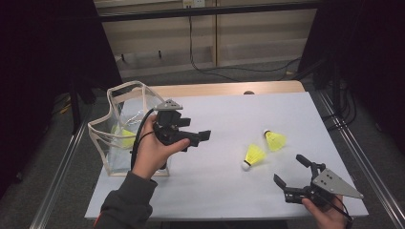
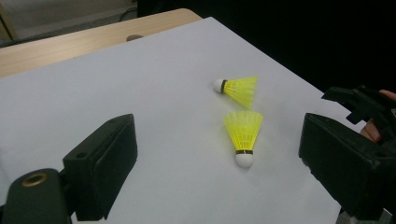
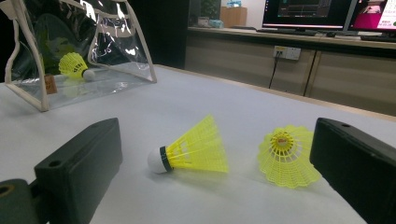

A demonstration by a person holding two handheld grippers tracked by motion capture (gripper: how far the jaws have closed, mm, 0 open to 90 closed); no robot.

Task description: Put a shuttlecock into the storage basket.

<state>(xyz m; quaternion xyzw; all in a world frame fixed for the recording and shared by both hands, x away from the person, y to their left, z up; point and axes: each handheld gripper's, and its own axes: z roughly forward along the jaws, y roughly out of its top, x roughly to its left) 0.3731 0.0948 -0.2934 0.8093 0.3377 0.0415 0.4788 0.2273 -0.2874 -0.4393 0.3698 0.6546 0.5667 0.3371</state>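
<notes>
Two yellow shuttlecocks lie on the white table top right of centre: the nearer one [image 1: 254,156] [image 2: 243,133] [image 3: 196,149] and the farther one [image 1: 275,140] [image 2: 238,88] [image 3: 285,156]. A third shuttlecock [image 1: 123,136] [image 3: 74,65] lies inside a clear bag [image 1: 125,125] [image 3: 112,42] at the left. My left gripper [image 1: 197,139] hovers beside the bag, pointing right, open and empty. My right gripper [image 1: 291,170] [image 2: 364,105] sits low at the front right corner, open, aimed at the two loose shuttlecocks and a short way from them.
A strip of wooden table edge [image 1: 224,88] shows behind the white sheet [image 1: 215,191]. Metal rails [image 1: 62,167] run along both sides. Cables [image 1: 224,71] lie on the floor behind. Monitors [image 3: 303,11] stand on a far desk.
</notes>
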